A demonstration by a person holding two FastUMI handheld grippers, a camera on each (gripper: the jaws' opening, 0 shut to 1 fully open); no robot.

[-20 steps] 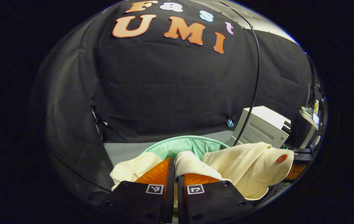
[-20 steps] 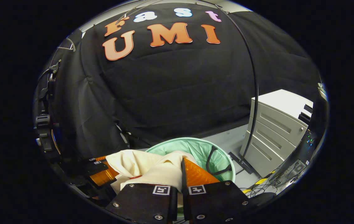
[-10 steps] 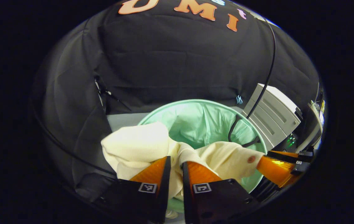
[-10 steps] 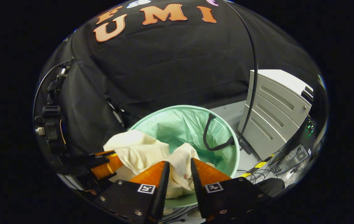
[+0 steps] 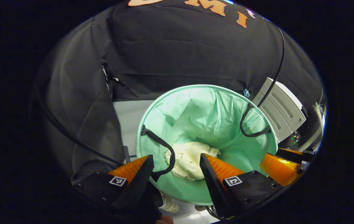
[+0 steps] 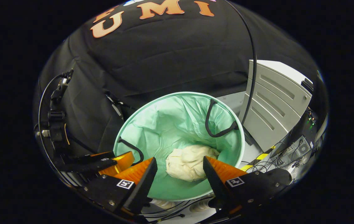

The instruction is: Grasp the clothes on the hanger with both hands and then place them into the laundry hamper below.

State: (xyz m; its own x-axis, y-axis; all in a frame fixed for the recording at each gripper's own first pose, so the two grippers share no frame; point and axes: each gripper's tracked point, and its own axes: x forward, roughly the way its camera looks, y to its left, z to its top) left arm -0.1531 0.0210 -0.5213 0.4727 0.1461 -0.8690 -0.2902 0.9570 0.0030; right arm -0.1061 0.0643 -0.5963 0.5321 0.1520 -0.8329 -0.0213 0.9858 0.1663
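The cream clothes [image 5: 189, 160], pinched in both grippers half a second ago above the rim, have been released and are now seen crumpled at the bottom of the green laundry hamper [image 5: 152, 109]; in the right gripper view the clothes [image 6: 189, 162] lie inside the hamper [image 6: 133, 121] too. The placing step is judged done. The left gripper [image 5: 175, 165] is spread wide and holds nothing, a black hamper handle [image 5: 161, 149] just beside one finger. The right gripper [image 6: 180, 166] is likewise spread wide and empty above the hamper

Lab booth: drawer cabinet [image 6: 273, 102], cables [image 6: 276, 168].
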